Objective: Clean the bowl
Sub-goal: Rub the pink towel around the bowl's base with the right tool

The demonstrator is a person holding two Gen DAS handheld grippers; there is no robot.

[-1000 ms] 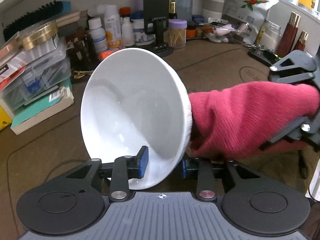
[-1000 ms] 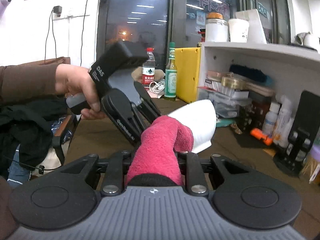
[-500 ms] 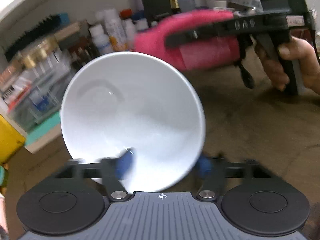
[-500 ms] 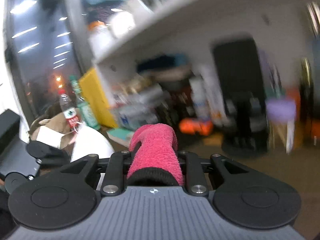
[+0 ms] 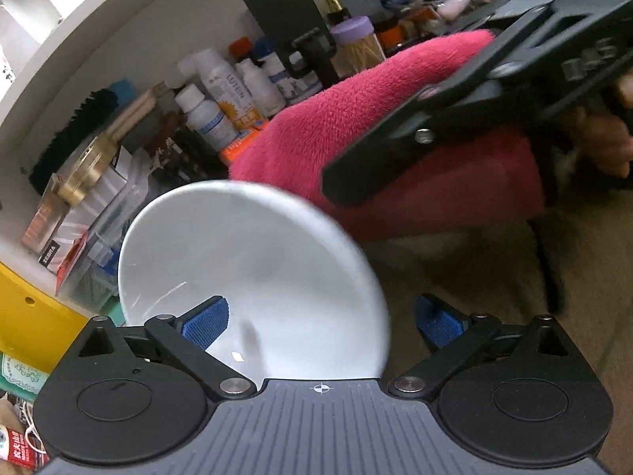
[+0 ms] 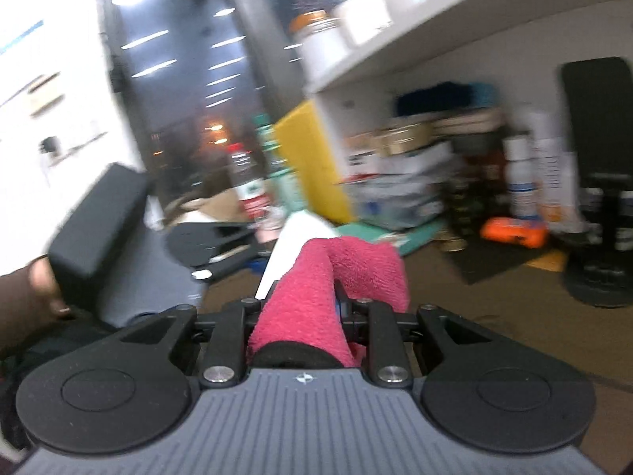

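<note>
Beside the bowl's [image 5: 253, 277] far rim hangs the cloth [image 5: 379, 126].

The left tongs [image 5: 322, 322] have spread off the bowl [image 5: 253, 277] as the cloth [image 5: 379, 138] closed in

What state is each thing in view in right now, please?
bowl: empty, tilted, motion-blurred, its wall between the spread fingers.
left gripper: open; one finger inside the bowl, the other apart from its rim.
pink cloth: bunched and clamped; contact with the bowl unclear.
right gripper: shut on the pink cloth.
white bottle: capped.
purple-lidded jar: lid on.
</note>
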